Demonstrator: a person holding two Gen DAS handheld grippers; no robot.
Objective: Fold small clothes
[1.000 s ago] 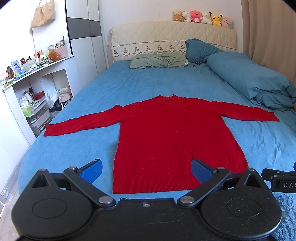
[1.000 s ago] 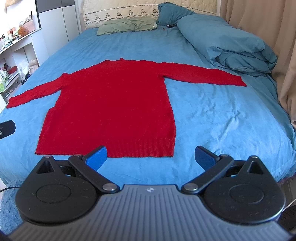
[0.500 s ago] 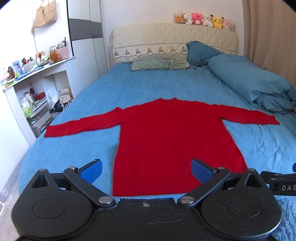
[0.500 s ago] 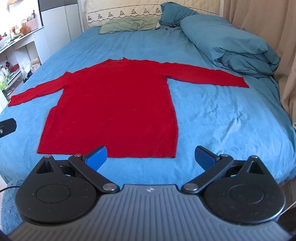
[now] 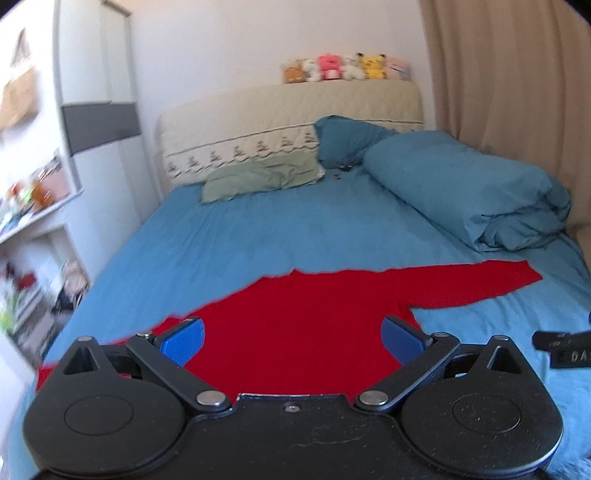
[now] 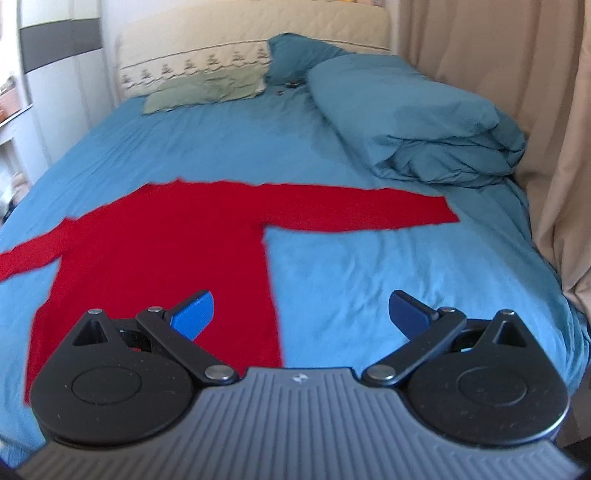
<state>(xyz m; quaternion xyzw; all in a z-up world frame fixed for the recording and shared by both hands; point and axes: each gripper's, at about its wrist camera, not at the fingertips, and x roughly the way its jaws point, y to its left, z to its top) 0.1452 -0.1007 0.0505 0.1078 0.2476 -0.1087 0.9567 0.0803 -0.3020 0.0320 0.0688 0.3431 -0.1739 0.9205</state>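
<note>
A red sweater (image 6: 166, 251) was spread flat, both sleeves extended, across the near half of a blue bed sheet (image 6: 388, 280); its right sleeve (image 6: 362, 208) was laid out toward the right edge of the bed, and its left sleeve (image 6: 26, 258) was cut off by the left border of the right wrist view. No fold was seen to have been made. The left gripper (image 5: 293, 338) was held released above the sweater's body, nothing being gripped between its widely parted jaws. The right gripper (image 6: 303, 314) was likewise held released, with the sweater's right side seam lying below the gap between its jaws; whether either gripper touched the cloth could not be told. A rolled blue duvet (image 6: 417, 122) was piled at the far right, a green pillow (image 6: 207, 88) was set against the headboard (image 6: 255, 33), and a curtain (image 6: 517, 110) was hung at the right. Several failures were judged possible: the bed sheet might be pinched along with the knit if a jaw were pressed too deep into the soft bedding; only one layer might be caught, so that the garment would be skewed; the loose knit might be stretched or dragged if the two grippers were moved unevenly.
</note>
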